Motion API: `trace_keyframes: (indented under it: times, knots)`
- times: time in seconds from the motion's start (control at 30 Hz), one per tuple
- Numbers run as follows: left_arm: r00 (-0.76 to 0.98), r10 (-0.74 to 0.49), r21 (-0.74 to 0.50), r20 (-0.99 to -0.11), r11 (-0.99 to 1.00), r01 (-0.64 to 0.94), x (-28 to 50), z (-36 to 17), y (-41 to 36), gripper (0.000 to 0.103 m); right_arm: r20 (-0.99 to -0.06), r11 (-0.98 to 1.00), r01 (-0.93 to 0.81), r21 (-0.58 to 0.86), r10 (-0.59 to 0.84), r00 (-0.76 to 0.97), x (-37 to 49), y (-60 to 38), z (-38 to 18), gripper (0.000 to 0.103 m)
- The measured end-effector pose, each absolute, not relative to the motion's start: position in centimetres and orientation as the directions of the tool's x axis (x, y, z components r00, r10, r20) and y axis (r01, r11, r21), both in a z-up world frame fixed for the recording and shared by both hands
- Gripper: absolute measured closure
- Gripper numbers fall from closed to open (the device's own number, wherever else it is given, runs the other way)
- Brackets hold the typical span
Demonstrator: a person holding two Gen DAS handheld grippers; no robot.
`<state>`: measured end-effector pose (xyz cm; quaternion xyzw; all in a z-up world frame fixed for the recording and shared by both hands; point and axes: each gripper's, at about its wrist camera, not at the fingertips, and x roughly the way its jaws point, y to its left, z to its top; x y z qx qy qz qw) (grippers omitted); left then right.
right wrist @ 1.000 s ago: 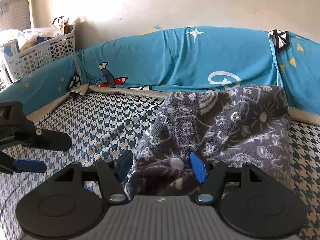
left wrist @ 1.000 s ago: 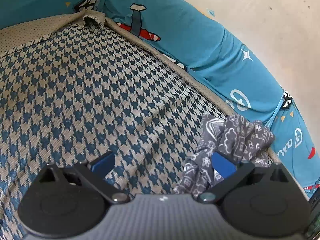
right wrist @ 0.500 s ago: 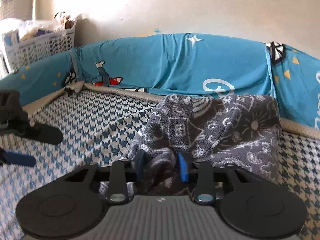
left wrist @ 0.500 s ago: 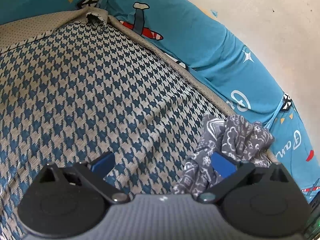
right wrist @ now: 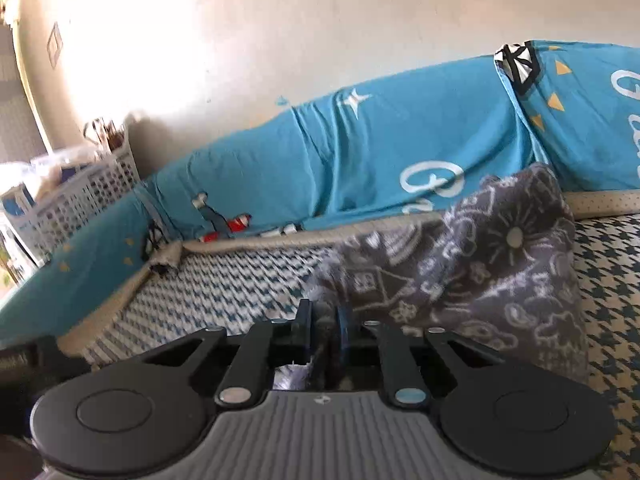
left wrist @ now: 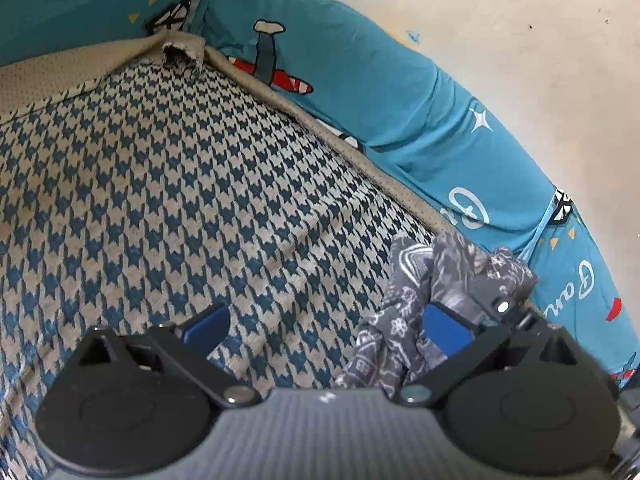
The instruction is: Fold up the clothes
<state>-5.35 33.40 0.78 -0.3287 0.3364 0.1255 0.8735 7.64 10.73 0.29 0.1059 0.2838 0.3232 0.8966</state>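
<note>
Two hand-held grippers work over a bed covered in a blue and beige houndstooth sheet (left wrist: 192,184), with a bright blue padded bumper (left wrist: 380,92) running along the wall side. The thing to fold is a grey printed garment (right wrist: 480,264), lying crumpled in a heap on the sheet close against the bumper.

The right hand-held gripper (right wrist: 322,334) is pinched tight on a near edge of the garment, with a fold of grey cloth caught between its blue pads. The heap rises ahead and to the right of that grip, its length seeming to run off to the right along the bumper.

The left hand-held gripper (left wrist: 324,324) stands wide with nothing between its pads, angled down at bare sheet. From its view the garment (left wrist: 432,292) lies to the right, partly behind its right finger (left wrist: 446,326); whether cloth touches that finger is unclear.

The right hand is the nearer one. The left would likely need to shift right to reach a second edge.
</note>
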Motion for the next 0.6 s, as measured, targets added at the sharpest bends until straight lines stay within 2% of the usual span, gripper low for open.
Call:
trace_keyframes:
  times: [0.13,0.2,0.27,0.6]
  knots:
    - [0.742,0.009,-0.482,-0.671,0.755,-0.445,-5.2,0.9,33.5,0.0,-0.376,0.738,-0.565,0.368,0.674,0.636,7.6,12.0,1.6,0.101]
    - [0.74,0.004,-0.485,-0.673,0.753,-0.445,-5.2,0.8,33.6,0.0,-0.397,0.762,-0.55,0.341,0.647,0.651,7.7,12.7,1.5,0.095]
    - [0.742,0.003,-0.487,-0.67,0.753,-0.442,-5.3,0.8,33.6,0.0,-0.409,0.779,-0.543,0.313,0.626,0.663,7.4,12.8,1.2,0.06]
    - [0.744,-0.016,-0.486,-0.668,0.767,-0.419,-5.2,0.7,33.0,0.0,-0.538,0.82,-0.56,0.119,0.528,0.658,6.6,13.1,-1.5,0.051]
